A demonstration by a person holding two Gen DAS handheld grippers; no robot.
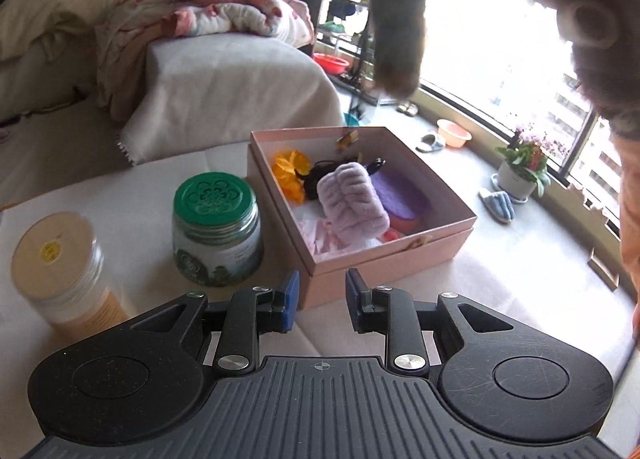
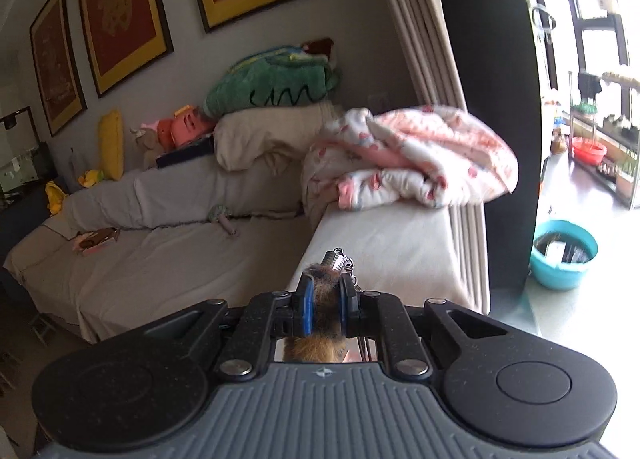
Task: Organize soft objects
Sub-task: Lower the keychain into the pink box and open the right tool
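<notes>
A pink open box (image 1: 400,255) sits on the white table and holds a lilac plush headband (image 1: 352,199), a purple pad (image 1: 396,191), an orange fabric flower (image 1: 290,173) and a black cord. My left gripper (image 1: 322,299) is open and empty, just in front of the box's near corner. My right gripper (image 2: 323,305) is shut on a brown furry tail charm (image 2: 322,291) with a metal clasp on top. In the left wrist view the furry tail (image 1: 396,23) hangs high above the box.
A green-lidded glass jar (image 1: 216,227) and a clear tub with a cream lid (image 1: 60,267) stand on the table left of the box. Behind is a covered sofa arm (image 1: 224,91) with a pink blanket (image 1: 208,15). A potted plant (image 1: 520,167) stands by the window.
</notes>
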